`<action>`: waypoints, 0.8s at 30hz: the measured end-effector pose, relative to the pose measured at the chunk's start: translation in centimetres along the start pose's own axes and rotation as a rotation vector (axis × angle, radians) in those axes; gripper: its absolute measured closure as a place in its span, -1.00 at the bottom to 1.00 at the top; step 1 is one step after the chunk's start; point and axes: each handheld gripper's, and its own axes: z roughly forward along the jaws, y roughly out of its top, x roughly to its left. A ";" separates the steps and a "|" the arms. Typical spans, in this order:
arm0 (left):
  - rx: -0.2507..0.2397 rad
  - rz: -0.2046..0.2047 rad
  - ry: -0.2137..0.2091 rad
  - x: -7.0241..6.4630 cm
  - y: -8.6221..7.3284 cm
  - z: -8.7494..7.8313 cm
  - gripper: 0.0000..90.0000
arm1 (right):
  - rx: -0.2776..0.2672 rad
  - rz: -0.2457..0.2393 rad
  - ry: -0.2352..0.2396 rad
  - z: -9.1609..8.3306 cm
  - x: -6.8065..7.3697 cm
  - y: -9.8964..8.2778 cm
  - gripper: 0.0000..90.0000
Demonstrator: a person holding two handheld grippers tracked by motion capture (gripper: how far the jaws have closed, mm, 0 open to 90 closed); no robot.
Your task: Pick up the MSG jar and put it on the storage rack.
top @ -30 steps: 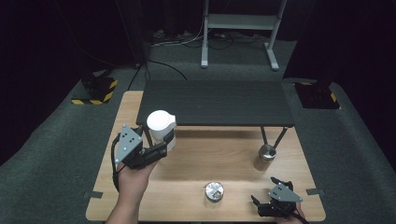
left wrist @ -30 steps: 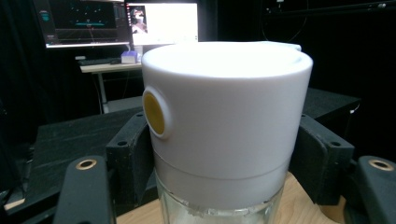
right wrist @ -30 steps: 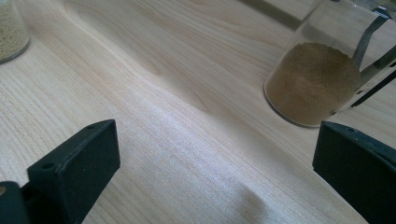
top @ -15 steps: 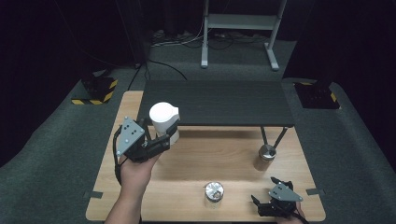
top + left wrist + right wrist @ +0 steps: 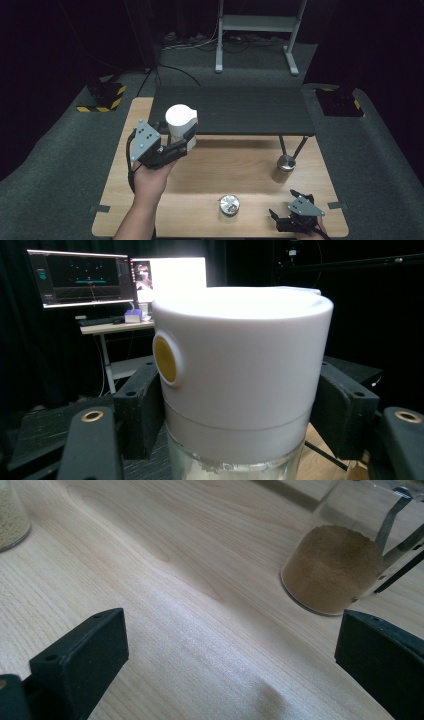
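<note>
Left gripper holds a white-lidded jar; right gripper sits wide open w/ nothing in it.

The left gripper's jaws squeeze the jar on both sides, just under its white lid w/ a yellow dot; the jar's bottom part is clear glass. It is held up above the wood table, at the left front edge of the dark shelf. A silver-lidded jar stands on the table near the front, and a jar of brown powder stands by the shelf's right legs. The right gripper is at the table's front right corner, close to the powder jar but not touching it.
</note>
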 end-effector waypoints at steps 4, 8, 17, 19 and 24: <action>-0.001 -0.005 0.002 0.2 0.1 0.7 -0.32 | 0.003 0.002 0.001 0.0 0.0 0.0 -1.00; 0.003 -0.003 -0.001 0.3 0.2 1.3 -0.32 | 0.002 0.006 0.004 0.0 -0.1 0.0 -1.00; 0.007 -0.014 0.009 0.9 0.2 2.8 -0.32 | -0.008 -0.001 0.002 -0.1 -0.1 0.0 -1.00; 0.008 -0.013 0.008 1.0 0.2 3.2 -0.32 | -0.010 0.002 0.000 -0.1 0.0 -0.1 -1.00; 0.014 -0.015 0.014 1.2 0.2 4.0 -0.32 | -0.009 0.007 0.006 -0.2 -0.1 -0.1 -1.00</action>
